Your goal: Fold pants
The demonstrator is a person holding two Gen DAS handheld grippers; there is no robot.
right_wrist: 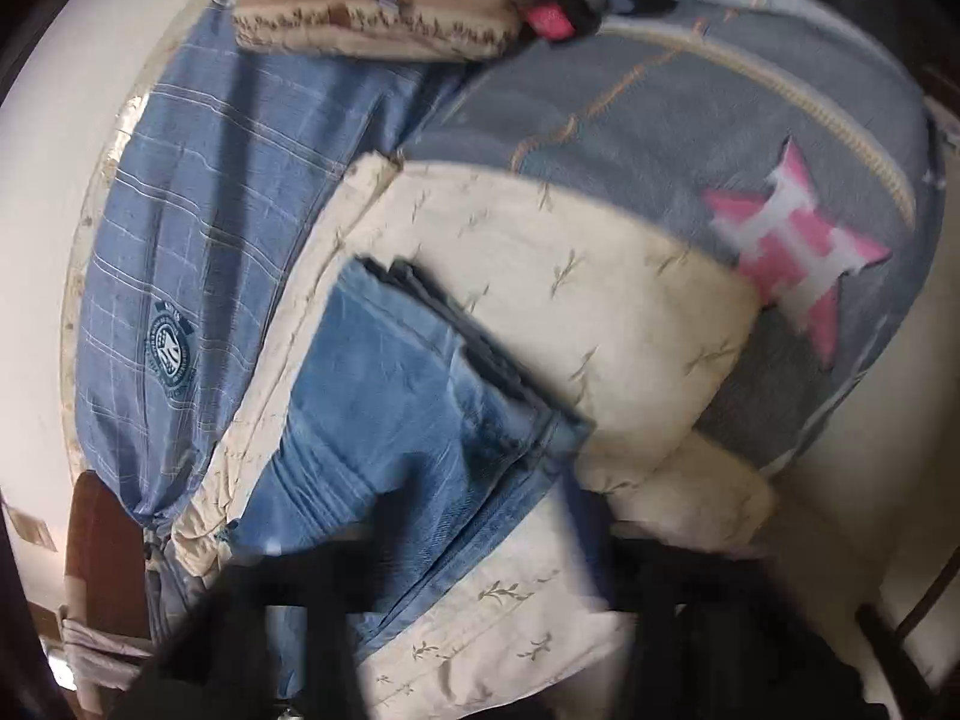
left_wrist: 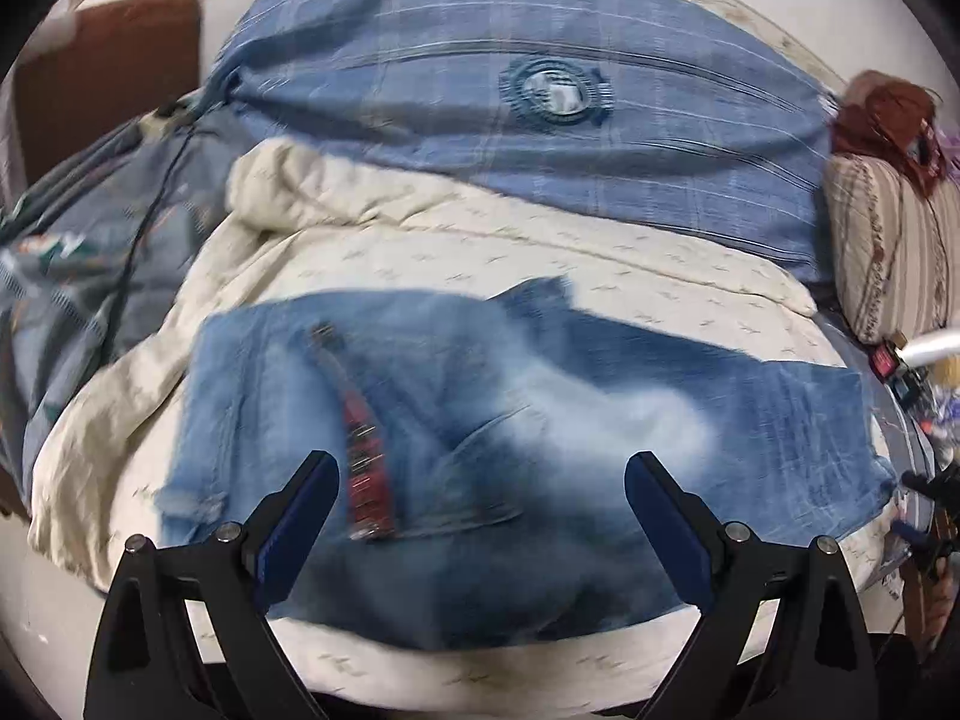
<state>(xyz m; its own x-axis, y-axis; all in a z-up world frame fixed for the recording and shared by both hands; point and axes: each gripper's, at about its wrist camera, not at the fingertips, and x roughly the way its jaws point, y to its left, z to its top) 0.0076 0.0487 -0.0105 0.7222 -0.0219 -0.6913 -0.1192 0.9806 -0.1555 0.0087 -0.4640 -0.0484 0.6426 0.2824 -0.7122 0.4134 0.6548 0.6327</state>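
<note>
Faded blue jeans (left_wrist: pixel 510 408) lie folded across a cream quilt (left_wrist: pixel 420 252) on the bed, with a red patterned strip (left_wrist: pixel 363 450) lying on their left part. My left gripper (left_wrist: pixel 480 516) is open and empty, just above the jeans' near edge. The jeans also show in the right wrist view (right_wrist: pixel 396 408), folded in layers. My right gripper (right_wrist: pixel 498 588) is a dark motion blur over the jeans' near end, and its jaws cannot be made out.
A blue plaid pillow (left_wrist: pixel 540 90) lies behind the quilt. A striped beige cushion (left_wrist: pixel 888 252) is at the right. A grey blanket with a pink star (right_wrist: pixel 792 246) covers the bed's far side. A brown headboard (left_wrist: pixel 102 78) is at the back left.
</note>
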